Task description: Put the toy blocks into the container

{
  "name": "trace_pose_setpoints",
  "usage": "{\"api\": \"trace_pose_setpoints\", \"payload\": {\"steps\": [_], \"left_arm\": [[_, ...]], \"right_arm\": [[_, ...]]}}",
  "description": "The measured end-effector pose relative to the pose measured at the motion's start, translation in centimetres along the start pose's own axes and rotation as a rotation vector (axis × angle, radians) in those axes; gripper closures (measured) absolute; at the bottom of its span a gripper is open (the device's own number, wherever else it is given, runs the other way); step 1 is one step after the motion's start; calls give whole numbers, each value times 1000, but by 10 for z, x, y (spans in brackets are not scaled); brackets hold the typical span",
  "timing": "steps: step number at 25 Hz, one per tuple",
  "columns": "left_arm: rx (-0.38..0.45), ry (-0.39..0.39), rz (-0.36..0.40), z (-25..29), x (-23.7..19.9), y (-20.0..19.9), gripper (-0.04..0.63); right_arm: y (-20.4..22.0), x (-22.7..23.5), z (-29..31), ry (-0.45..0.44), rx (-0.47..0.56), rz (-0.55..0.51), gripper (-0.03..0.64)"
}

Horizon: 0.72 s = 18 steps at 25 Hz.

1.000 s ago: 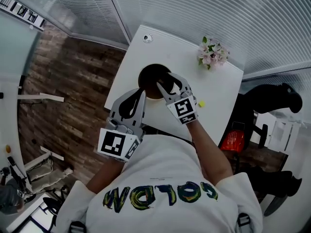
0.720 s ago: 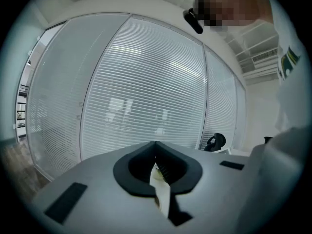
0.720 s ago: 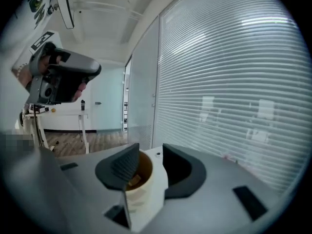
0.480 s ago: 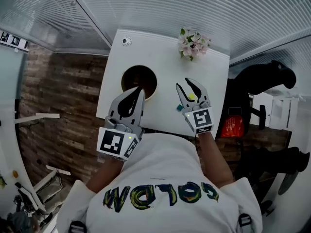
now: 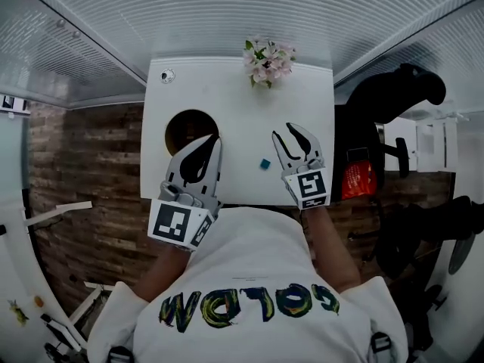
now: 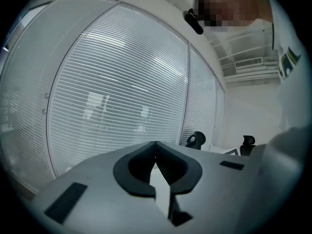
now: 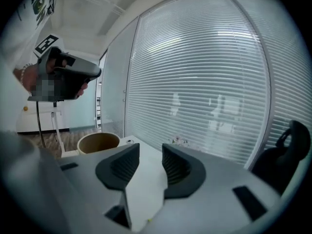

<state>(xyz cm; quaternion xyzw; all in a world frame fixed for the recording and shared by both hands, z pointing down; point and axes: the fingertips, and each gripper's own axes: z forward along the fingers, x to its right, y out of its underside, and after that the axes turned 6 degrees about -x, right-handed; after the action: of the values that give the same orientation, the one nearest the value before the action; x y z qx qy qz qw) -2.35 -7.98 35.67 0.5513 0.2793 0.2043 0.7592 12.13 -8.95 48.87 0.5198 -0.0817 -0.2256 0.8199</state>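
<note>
A round brown container [image 5: 184,127] stands on the white table [image 5: 234,104], and it also shows in the right gripper view as a tan container [image 7: 98,141] at the left. One small teal block [image 5: 265,163] lies on the table. Just to its right, my right gripper [image 5: 286,136] hovers with its jaws apart [image 7: 151,160] and nothing between the pads. A tiny yellow speck [image 7: 148,221] shows low near the jaw bases. My left gripper [image 5: 215,139] is shut and empty [image 6: 155,147], with its tips at the container's near right rim.
A bunch of pink and white flowers [image 5: 266,57] sits at the table's far edge, and a small white disc [image 5: 167,75] lies at its far left corner. A black chair [image 5: 397,89] and an orange bag [image 5: 355,180] stand right of the table. Blinds close off the far side.
My right gripper moved from over the container to the table's right part. Half a second ago a yellow block lay between its jaws; the head view no longer shows it. The left gripper stayed by the container.
</note>
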Motion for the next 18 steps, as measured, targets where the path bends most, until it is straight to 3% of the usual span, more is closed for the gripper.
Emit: {"api": "trace_pose_setpoints", "payload": {"steps": [8, 18], "left_arm": [[-17, -32, -3, -6, -4, 6, 588], [-37, -75, -7, -13, -15, 10, 588]], "right_arm": [[80, 11, 32, 14, -168, 14, 444], [179, 16, 64, -63, -365, -87, 423]]}}
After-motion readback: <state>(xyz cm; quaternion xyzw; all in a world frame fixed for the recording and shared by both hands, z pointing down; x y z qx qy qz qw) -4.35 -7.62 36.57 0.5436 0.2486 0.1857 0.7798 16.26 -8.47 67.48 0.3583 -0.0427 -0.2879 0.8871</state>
